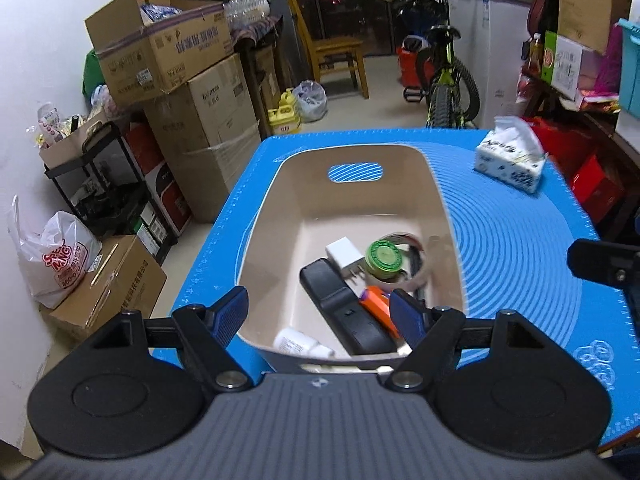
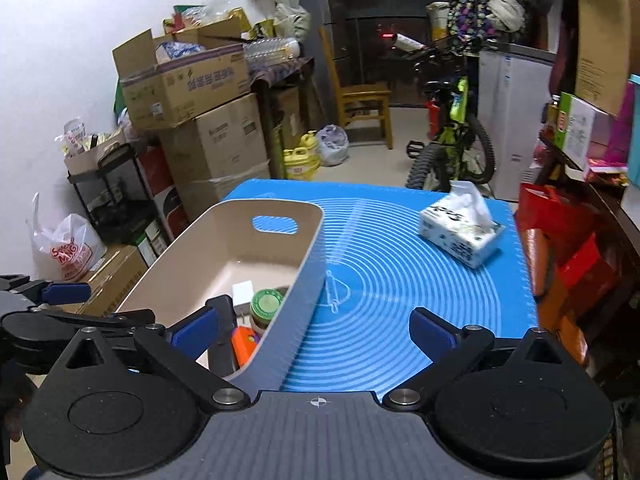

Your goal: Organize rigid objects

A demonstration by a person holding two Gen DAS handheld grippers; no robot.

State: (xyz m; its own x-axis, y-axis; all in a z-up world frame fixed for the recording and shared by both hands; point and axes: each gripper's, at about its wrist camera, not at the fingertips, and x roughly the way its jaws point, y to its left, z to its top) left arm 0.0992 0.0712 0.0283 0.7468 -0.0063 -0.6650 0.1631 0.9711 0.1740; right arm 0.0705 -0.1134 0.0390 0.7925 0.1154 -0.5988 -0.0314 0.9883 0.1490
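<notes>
A beige bin (image 1: 360, 152) (image 2: 224, 236) stands on the blue mat (image 1: 520, 240) (image 2: 400, 280). Inside lie a white charger (image 1: 345, 254) (image 2: 243, 293), a green round tin (image 1: 385, 258) (image 2: 267, 303), a black case (image 1: 340, 304), an orange item (image 1: 376, 306) (image 2: 242, 346), a white bottle (image 1: 296, 342) and a tape ring (image 1: 420, 268). My left gripper (image 1: 320, 314) is open and empty above the bin's near end. My right gripper (image 2: 314, 330) is open and empty over the bin's right wall and the mat.
A tissue box (image 1: 510, 160) (image 2: 462, 232) sits at the mat's far right. Cardboard boxes (image 1: 192, 92) and a black rack (image 1: 104, 184) stand left of the table. A bicycle (image 1: 444, 76), a wooden chair (image 1: 336, 56) and a red bag (image 2: 560, 232) stand beyond.
</notes>
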